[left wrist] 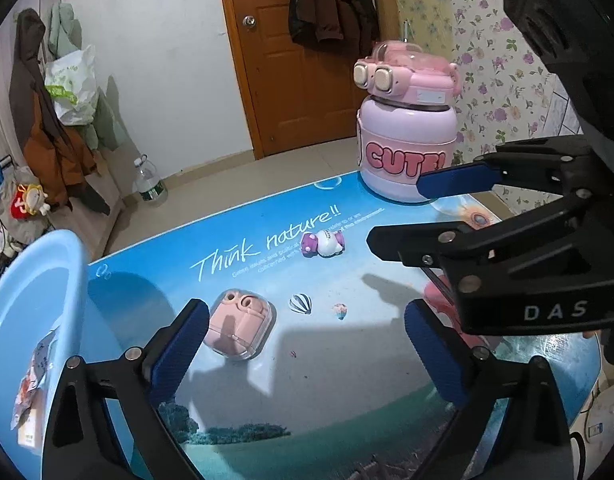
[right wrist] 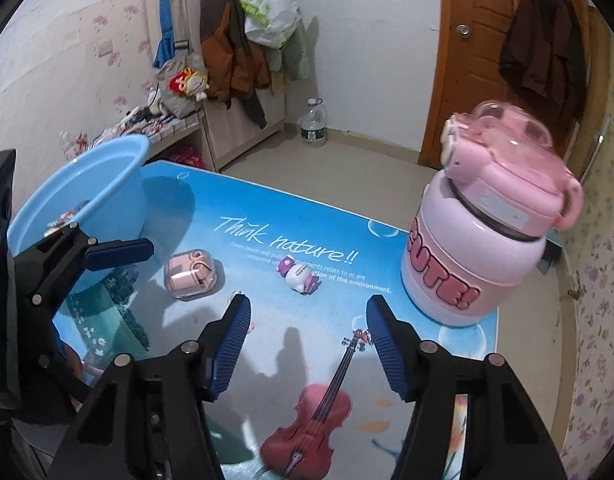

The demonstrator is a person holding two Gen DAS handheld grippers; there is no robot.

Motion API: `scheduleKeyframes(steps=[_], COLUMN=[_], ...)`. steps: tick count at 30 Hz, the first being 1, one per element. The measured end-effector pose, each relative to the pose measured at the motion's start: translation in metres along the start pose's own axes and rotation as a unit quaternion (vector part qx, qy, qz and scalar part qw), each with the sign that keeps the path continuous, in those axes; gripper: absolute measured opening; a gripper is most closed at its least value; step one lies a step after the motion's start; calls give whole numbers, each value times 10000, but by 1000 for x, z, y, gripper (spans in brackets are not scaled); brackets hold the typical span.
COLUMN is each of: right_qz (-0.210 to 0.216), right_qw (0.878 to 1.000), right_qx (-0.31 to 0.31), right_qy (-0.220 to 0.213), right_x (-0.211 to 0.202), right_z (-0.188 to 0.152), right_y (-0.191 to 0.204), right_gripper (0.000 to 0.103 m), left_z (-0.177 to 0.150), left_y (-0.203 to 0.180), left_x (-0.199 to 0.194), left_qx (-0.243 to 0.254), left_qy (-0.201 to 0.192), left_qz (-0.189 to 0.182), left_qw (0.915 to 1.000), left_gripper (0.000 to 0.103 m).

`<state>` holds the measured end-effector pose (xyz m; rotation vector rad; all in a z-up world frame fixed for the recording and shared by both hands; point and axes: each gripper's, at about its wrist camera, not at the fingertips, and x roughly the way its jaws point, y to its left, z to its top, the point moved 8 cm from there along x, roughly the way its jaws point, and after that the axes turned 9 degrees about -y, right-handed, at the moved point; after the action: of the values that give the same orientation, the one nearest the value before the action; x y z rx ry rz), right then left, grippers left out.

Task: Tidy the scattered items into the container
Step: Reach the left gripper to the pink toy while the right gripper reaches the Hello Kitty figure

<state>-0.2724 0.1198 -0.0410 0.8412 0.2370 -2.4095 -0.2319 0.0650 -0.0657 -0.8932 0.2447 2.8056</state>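
My left tongs (left wrist: 307, 344) stand spread wide at the bottom of the frame, empty, over the worktop (left wrist: 347, 380), the pink earbud case (left wrist: 239, 330) just beside the left pad. My right tongs (right wrist: 309, 344) gape about halfway, gripping nothing. The small figurine (right wrist: 300, 274) lies mid-frame; the blue basin (right wrist: 83, 196) sits upper left.
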Motion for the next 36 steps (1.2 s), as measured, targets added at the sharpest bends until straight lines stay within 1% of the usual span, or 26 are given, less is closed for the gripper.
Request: scheduleKeyframes(steps=[4, 9, 15, 20, 21, 22, 27, 30, 32, 36], right_qz=[181, 309, 397, 502, 522, 552, 586, 730, 740, 853], right_qw=[9996, 9986, 9984, 9976, 9975, 9972, 9969, 9961, 9958, 9948], right_qx=[-174, -365, -214, -221, -225, -234, -245, -165, -226, -248], right_qy=[114, 245, 352, 425, 430, 450, 459, 475, 479, 496], right_x=[14, 30, 47, 58, 59, 61, 70, 76, 80, 85], right_z=[2, 3, 0, -2, -2, -2, 1, 1, 1, 2], right_y=[3, 3, -4, -1, 0, 1, 2, 4, 6, 11], right_gripper=[62, 62, 62, 62, 59, 58, 58, 58, 58, 49], left_z=[-1, 0, -1, -3, -3, -3, -3, -3, -3, -2], left_y=[3, 6, 11, 16, 16, 17, 19, 21, 22, 23], left_x=[7, 13, 22, 28, 29, 29, 33, 32, 34, 35], left_qx=[-7, -71, -170, -243, -257, -270, -336, -323, -302, -329], left_qy=[68, 102, 172, 253, 262, 269, 307, 310, 307, 319], left_qz=[-26, -69, -59, -70, -73, -75, -97, -93, -100, -127], left_qw=[10000, 9999, 9997, 9994, 9993, 9992, 9989, 9990, 9990, 9989], left_gripper=[97, 97, 97, 96, 95, 95, 91, 87, 86, 81])
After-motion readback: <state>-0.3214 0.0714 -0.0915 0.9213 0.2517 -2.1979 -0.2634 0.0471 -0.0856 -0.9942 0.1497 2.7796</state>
